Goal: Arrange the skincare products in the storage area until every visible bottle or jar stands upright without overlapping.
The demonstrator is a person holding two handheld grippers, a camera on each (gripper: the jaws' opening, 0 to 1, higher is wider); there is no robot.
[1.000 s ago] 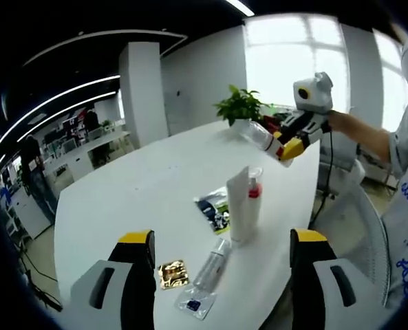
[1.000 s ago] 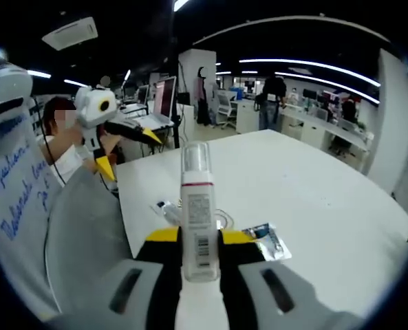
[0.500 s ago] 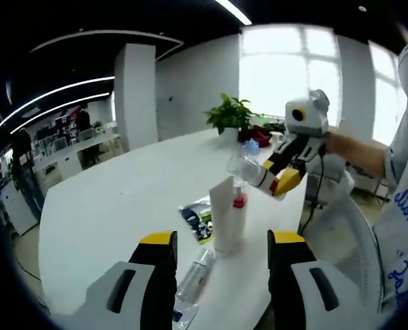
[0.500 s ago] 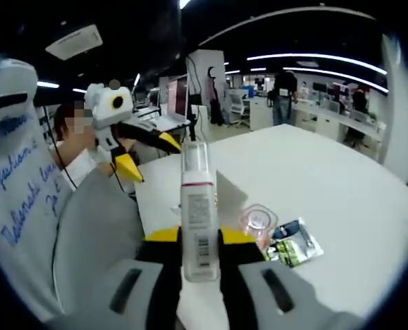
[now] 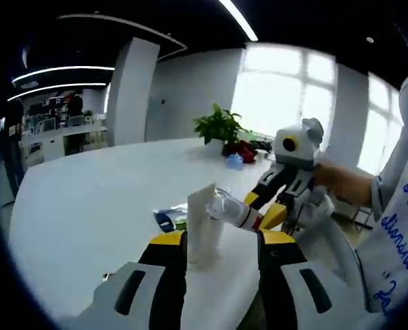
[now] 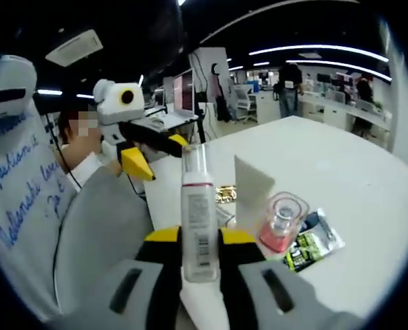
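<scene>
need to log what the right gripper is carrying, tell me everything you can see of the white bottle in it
The white bottle is slim and opaque white, with a clear cap on top, a thin red band under the cap and a barcode label on its front. The right gripper is shut on its lower body between yellow-tipped jaws. In the right gripper view it stands upright along the jaws, held above the white table. In the left gripper view it points cap-first toward the upright white tube and lies close to it.

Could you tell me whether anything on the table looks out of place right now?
Among the upright items, a dark and green sachet lies flat on the white table beside the white tube and the pink bottle.
</scene>
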